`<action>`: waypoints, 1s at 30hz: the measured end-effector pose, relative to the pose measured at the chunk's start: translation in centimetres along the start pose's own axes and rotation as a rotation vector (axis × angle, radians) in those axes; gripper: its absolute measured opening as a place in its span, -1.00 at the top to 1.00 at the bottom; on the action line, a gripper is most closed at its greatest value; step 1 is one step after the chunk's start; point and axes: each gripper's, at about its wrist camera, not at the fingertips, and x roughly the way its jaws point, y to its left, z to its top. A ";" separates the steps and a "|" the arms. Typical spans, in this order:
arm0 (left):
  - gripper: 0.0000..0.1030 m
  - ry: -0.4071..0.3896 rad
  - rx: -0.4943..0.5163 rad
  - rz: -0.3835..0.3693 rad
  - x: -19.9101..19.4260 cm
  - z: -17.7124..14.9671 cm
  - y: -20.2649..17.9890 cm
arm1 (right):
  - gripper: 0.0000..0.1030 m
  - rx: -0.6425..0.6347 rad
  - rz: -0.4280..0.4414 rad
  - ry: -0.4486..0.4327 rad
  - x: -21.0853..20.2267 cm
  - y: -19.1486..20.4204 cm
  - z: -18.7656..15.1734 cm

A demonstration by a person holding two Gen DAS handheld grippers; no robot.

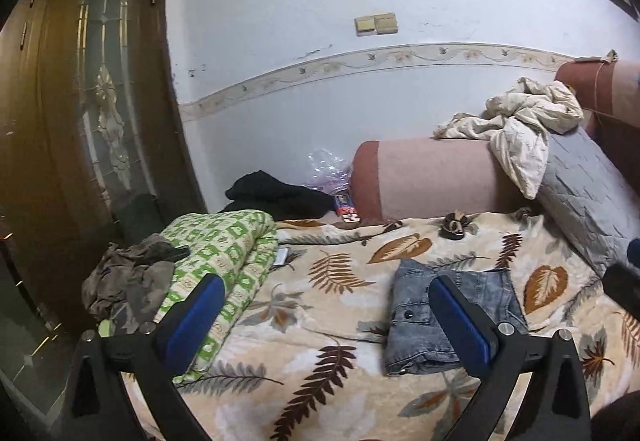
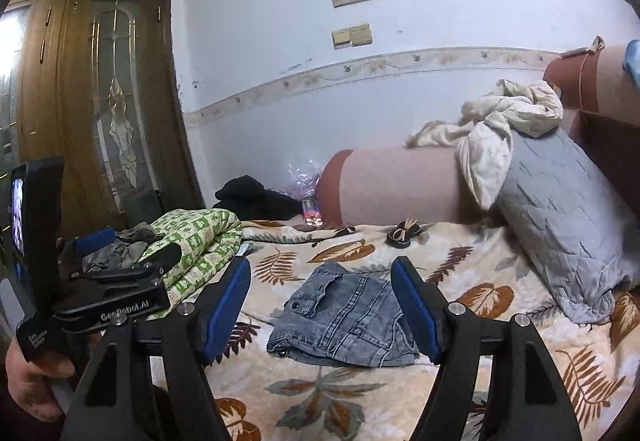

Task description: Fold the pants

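A pale wall (image 1: 280, 89) with a patterned border strip (image 1: 360, 65) is flanked by a wooden glazed door (image 1: 92, 101); a leaf-print bed (image 1: 320, 321) is seen below.

I saw a leafy blanket (image 1: 340, 325) spread over the bed. A green and white quilt (image 1: 224, 253) lay folded on its left side, with a crumpled brown cloth (image 1: 128, 277) on top. A gray pillow (image 2: 560, 221) leaned at the right, and a wrinkled cream cloth (image 2: 500, 121) hung over it. A black cloth (image 1: 276, 193) sat by the wall near a wooden door (image 1: 80, 101).
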 end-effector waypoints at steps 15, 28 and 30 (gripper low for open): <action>-1.00 0.006 -0.039 0.010 -0.4 0.1 1.8 | -0.43 -0.034 0.018 0.033 0.8 1.6 -1.0; -1.00 0.012 -0.060 0.018 -0.3 -0.2 2.8 | -0.43 -0.048 0.026 0.046 1.1 2.1 -1.1; -1.00 0.012 -0.061 0.019 -0.4 -0.2 2.7 | -0.43 -0.048 0.024 0.050 1.2 2.1 -1.2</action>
